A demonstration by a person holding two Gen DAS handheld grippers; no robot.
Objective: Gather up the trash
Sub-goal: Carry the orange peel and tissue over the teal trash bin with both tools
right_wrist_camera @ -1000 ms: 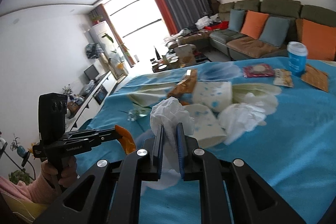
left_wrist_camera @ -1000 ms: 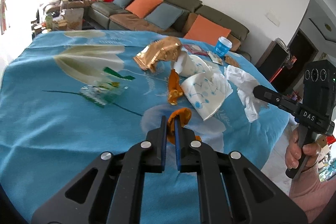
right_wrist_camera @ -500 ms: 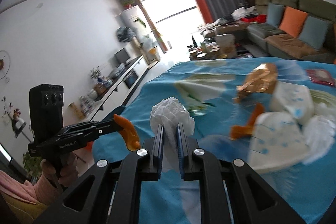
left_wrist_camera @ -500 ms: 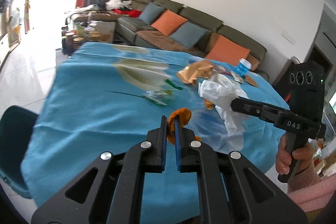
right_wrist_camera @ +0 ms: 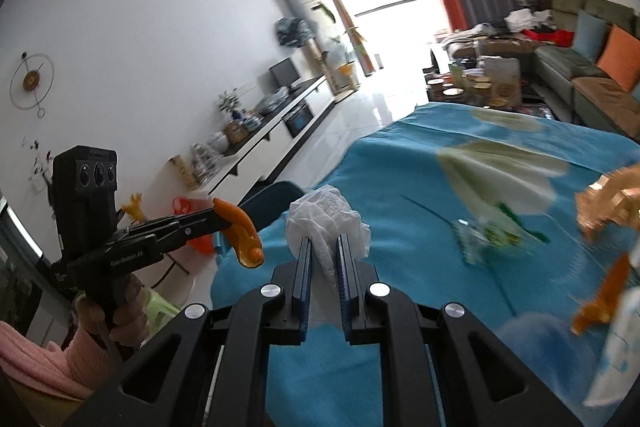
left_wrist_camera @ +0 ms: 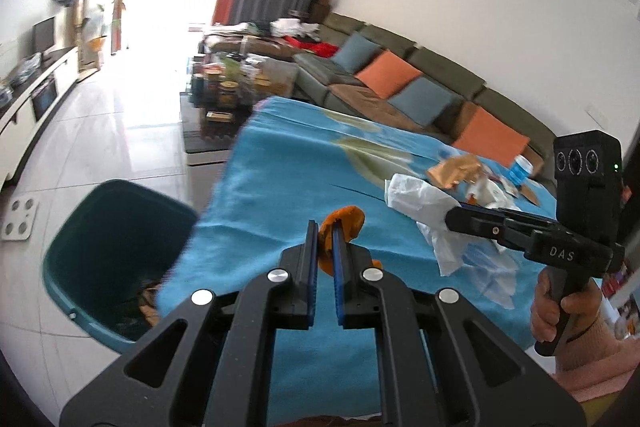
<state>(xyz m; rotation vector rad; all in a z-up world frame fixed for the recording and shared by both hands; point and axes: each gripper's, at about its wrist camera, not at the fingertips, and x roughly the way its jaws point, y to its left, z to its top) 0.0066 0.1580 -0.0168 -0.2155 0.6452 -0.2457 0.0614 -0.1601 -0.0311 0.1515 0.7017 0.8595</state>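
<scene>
My left gripper is shut on a piece of orange peel, held above the left edge of the blue-clothed table. The same peel shows in the right wrist view, hanging from the left gripper's tips. My right gripper is shut on a crumpled white tissue; in the left wrist view that tissue dangles from its tips over the table. A dark green trash bin stands on the floor beside the table, lower left, with some scraps inside.
More litter lies on the table: a gold foil wrapper, a blue cup, a clear plastic wrapper, orange peel pieces. A sofa and cluttered coffee table stand behind; a TV bench lines the wall.
Both grippers have swung left along the table with their loads still held. The trash bin has come into the left wrist view, and the litter pile has slid off to the right.
</scene>
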